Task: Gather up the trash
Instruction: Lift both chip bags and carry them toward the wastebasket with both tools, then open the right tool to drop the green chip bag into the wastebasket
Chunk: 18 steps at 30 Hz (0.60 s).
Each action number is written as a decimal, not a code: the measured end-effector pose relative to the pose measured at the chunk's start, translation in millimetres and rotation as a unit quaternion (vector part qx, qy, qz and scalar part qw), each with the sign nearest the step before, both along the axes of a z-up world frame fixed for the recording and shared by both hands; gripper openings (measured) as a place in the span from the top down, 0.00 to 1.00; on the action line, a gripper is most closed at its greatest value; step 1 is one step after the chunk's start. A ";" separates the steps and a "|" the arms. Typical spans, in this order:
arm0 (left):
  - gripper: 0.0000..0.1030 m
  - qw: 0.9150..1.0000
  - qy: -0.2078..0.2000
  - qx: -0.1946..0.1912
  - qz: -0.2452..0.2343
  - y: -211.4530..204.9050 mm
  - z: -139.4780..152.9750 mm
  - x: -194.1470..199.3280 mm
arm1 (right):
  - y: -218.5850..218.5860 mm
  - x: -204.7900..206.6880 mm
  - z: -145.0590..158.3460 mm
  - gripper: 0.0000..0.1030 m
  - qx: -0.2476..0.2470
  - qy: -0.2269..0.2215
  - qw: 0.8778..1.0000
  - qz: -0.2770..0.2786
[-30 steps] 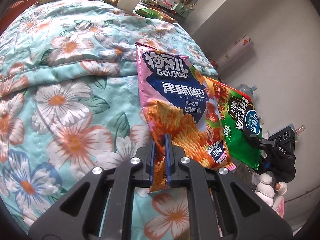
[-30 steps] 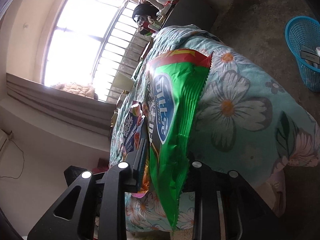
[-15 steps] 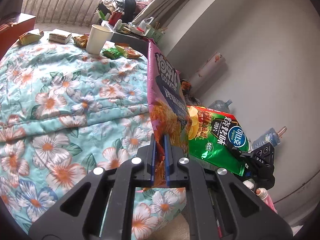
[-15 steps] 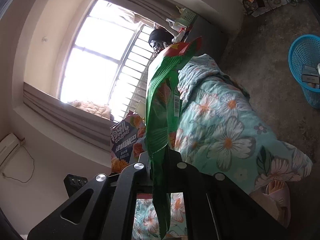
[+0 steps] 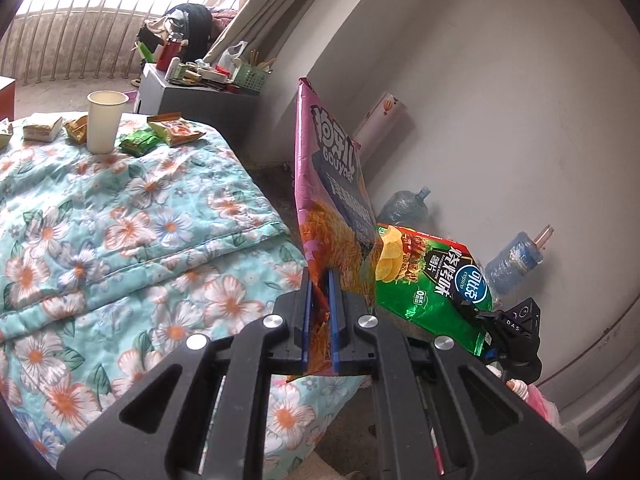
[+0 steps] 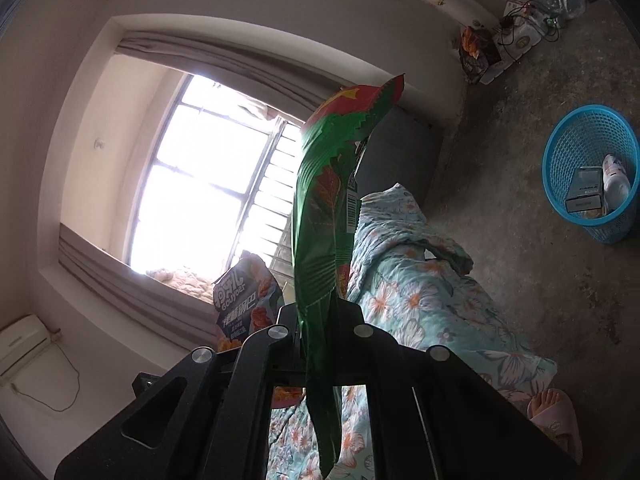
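Observation:
My left gripper is shut on the lower edge of a pink snack bag and holds it upright in the air beside the bed. My right gripper is shut on a green chip bag, also lifted clear of the quilt. The green bag and right gripper show in the left wrist view, to the right of the pink bag. The pink bag shows in the right wrist view, left of the green one. A blue mesh basket stands on the floor at far right, holding a box and a bottle.
A floral quilt covers the bed. At its far end stand a paper cup and several small wrappers. A cluttered grey cabinet is behind. Water bottles lean on the wall. A slippered foot is nearby.
Both grippers have lifted their bags off the quilt and swung up and away from the bed. The bags now hang upright in the air. The blue basket stays at the right.

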<state>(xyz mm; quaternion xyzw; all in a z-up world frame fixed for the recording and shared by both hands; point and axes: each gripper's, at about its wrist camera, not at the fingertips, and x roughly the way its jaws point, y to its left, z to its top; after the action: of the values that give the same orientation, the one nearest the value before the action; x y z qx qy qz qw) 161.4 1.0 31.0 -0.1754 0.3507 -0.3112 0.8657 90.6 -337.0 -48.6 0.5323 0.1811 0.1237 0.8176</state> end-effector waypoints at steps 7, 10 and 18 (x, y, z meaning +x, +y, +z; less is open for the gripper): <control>0.95 0.999 -0.013 0.012 -0.047 -61.2 3.5 21.4 | -48.2 -27.1 -13.6 0.96 0.012 0.011 0.996 -0.088; 0.95 0.998 -0.010 0.012 -0.067 -87.2 -0.1 30.8 | -72.6 -41.9 -21.7 0.96 0.012 0.032 0.990 -0.140; 0.95 0.994 -0.003 0.017 -0.109 -136.9 -16.0 55.6 | -134.9 -50.4 -68.6 0.96 0.059 0.105 0.959 -0.256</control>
<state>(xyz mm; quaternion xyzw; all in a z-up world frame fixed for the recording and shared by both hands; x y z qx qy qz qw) 217.0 -135.9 15.1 -0.1203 0.3705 -0.3979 0.8306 40.2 -471.8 -117.2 0.6183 0.1164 -0.1357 0.7653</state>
